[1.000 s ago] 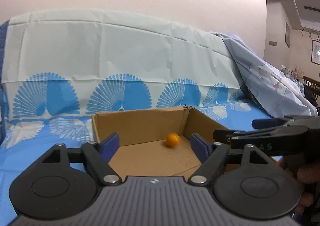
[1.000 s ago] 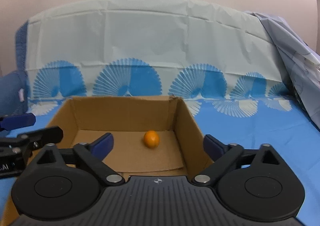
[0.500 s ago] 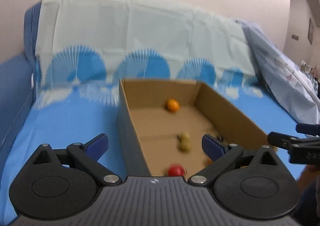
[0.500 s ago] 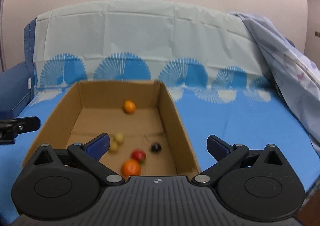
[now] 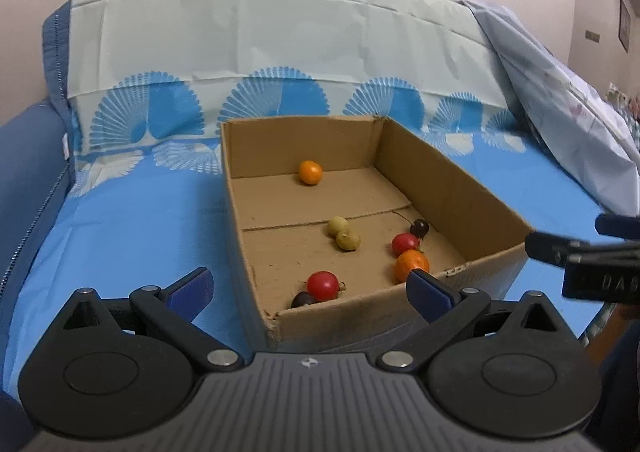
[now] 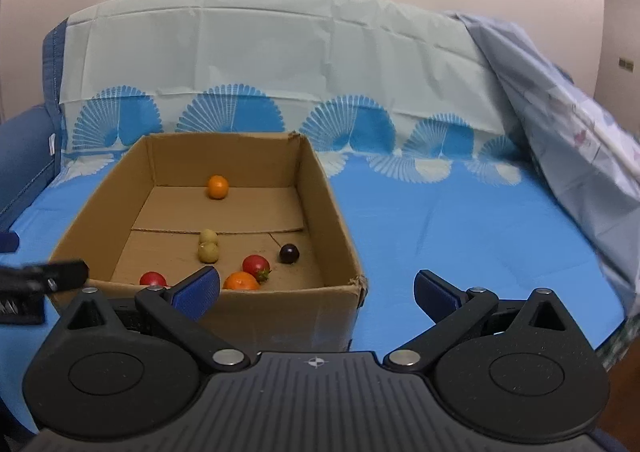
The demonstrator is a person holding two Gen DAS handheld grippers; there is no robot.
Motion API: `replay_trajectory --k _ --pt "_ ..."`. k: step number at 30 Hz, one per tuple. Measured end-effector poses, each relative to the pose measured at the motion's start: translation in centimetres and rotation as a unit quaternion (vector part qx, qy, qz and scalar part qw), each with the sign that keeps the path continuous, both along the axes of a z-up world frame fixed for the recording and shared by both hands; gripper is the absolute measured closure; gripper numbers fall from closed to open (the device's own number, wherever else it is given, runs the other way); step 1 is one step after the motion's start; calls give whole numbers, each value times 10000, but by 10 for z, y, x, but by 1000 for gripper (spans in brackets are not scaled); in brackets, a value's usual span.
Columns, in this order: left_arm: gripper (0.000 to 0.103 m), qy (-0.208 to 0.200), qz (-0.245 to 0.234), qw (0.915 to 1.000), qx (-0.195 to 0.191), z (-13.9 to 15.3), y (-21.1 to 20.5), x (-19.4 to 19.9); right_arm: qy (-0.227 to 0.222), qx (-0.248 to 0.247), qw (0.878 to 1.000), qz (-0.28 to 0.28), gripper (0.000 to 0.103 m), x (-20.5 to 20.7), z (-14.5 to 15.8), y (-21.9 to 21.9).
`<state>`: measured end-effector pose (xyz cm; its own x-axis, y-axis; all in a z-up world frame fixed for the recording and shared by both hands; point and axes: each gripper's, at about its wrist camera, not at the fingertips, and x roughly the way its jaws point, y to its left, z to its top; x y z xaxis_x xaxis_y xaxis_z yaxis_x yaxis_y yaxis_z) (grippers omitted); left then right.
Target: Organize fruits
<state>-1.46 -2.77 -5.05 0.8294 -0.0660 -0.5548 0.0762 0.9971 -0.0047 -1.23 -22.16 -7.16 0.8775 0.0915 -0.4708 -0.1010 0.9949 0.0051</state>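
Both the left gripper (image 5: 308, 290) and right gripper (image 6: 318, 290) gape wide, holding nothing, before the corrugated cardboard box (image 5: 452, 179); inside it lie small round glossy fruits (image 5: 344, 234).

Cardboard box (image 5: 452, 191) open-topped; four upright walls bar side entry. Fruits crowd the near floor: red tomato (image 5: 322, 285), orange (image 5: 411, 264), two yellow-green fruits (image 5: 344, 234). Mid floor bare up to far orange fruit (image 5: 311, 172). Blue cloth (image 6: 460, 228) bare right of box.
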Motion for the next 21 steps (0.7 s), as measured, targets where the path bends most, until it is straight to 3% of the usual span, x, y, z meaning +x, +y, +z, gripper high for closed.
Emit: replay_trajectory --k 21 --pt "0 10 132 9999 2 -3 -1 6 -13 -170 9995 284 1 1 -5 12"
